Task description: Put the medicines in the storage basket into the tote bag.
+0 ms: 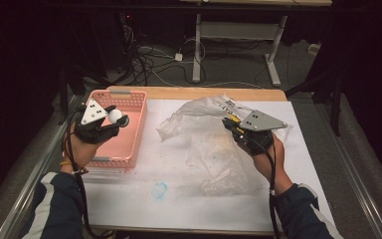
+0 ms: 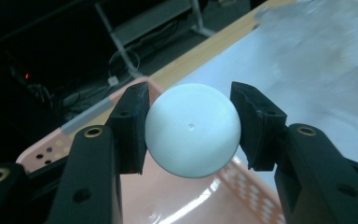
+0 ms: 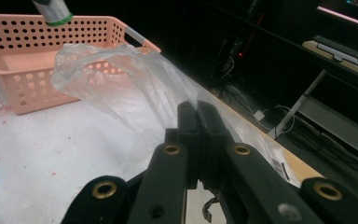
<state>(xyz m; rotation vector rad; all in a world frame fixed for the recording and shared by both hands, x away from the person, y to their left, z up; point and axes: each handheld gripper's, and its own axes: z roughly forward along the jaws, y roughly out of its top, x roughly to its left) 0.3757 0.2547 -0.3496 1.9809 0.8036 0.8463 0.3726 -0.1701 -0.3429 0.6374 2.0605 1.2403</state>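
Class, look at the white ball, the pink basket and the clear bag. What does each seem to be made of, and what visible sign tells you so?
White ball: probably hard plastic, smooth and matt, with a fine ridged seam low on it.
Pink basket: moulded plastic, slightly glossy, with rows of punched holes in its walls.
Clear bag: thin plastic film, see-through, creased and shiny.

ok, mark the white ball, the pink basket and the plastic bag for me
white ball (image 2: 192, 129), left gripper view, middle of its front face
pink basket (image 1: 135, 130), high view, its right wall
plastic bag (image 3: 121, 88), right gripper view, the raised clear film
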